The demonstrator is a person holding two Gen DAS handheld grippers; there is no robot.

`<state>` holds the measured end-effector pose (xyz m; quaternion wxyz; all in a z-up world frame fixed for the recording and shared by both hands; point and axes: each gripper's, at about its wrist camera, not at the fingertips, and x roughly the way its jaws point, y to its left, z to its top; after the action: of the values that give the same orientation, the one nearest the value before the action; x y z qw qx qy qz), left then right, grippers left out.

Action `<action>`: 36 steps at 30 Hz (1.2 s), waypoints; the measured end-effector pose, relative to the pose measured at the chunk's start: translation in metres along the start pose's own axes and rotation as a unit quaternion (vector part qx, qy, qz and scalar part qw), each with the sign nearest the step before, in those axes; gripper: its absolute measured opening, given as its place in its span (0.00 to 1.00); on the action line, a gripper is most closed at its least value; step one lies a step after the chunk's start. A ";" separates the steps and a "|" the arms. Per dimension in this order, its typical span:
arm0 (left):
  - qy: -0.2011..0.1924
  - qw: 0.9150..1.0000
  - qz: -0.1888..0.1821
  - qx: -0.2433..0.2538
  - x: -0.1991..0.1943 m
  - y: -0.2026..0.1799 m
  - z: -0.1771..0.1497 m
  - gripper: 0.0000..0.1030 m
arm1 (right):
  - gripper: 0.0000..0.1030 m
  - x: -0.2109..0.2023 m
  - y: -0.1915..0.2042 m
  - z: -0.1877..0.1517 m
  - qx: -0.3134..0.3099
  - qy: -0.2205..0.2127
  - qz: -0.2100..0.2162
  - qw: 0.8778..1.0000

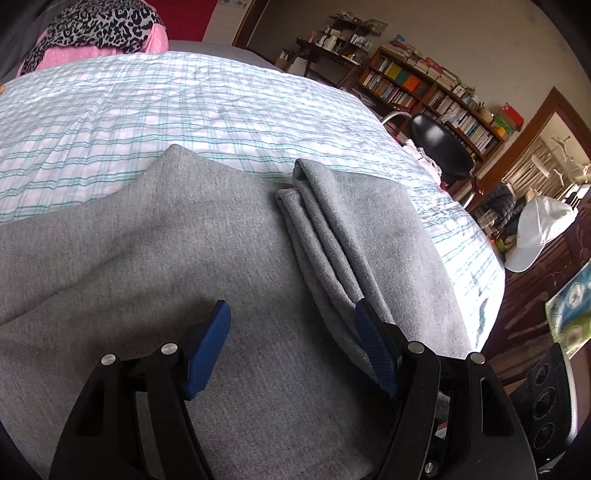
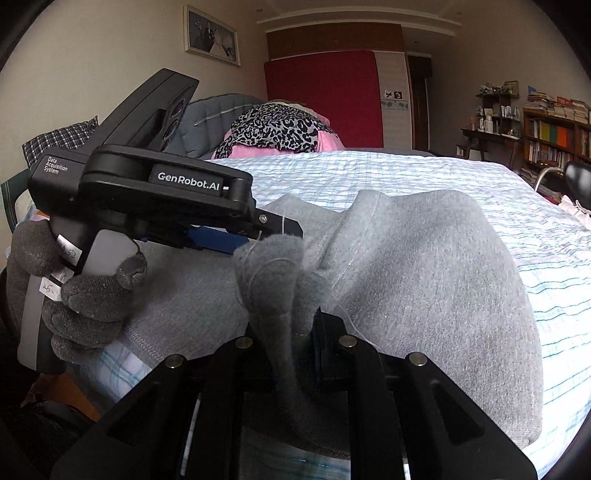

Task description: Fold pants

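Note:
Grey pants [image 1: 177, 251] lie spread on the bed's striped sheet [image 1: 147, 110], with a folded ridge [image 1: 325, 229] running toward the right finger. My left gripper [image 1: 291, 321] hovers just above the cloth, open and empty, its blue pads [image 1: 208, 343] wide apart. In the right wrist view the pants [image 2: 424, 266] are bunched up, and my right gripper [image 2: 295, 332] is shut on a raised pinch of the grey fabric [image 2: 269, 266]. The left gripper [image 2: 236, 236], held by a gloved hand [image 2: 85, 291], sits at left above the pants.
A leopard-print and pink bedding pile [image 1: 99, 29] lies at the bed's head. A black chair [image 1: 439, 144], bookshelves [image 1: 424, 88] and a white bag [image 1: 535, 229] stand beyond the bed's right edge. A red panel [image 2: 325, 96] is on the far wall.

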<state>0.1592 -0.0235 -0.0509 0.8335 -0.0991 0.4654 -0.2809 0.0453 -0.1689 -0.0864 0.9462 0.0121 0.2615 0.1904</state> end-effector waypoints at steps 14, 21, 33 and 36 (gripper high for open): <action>0.029 0.999 -0.028 0.025 0.030 -0.035 0.003 0.62 | 0.18 -0.010 -0.008 -0.008 -0.011 0.007 0.030 0.999; 0.009 0.998 0.028 0.054 0.024 -0.035 -0.005 0.30 | 0.46 -0.034 -0.027 -0.002 0.002 0.021 0.108 0.994; -0.014 0.991 0.077 0.107 0.012 -0.047 -0.029 0.31 | 0.46 -0.087 -0.123 -0.002 0.148 -0.010 0.059 0.987; -0.014 0.991 0.081 0.109 0.010 -0.049 -0.031 0.31 | 0.46 -0.077 -0.127 -0.013 0.135 0.014 0.043 0.990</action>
<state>0.1188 -0.0664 -0.0544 0.8660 0.0269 0.4264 -0.2599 0.0231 -0.3159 -0.0756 0.9228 0.1486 0.2977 0.1941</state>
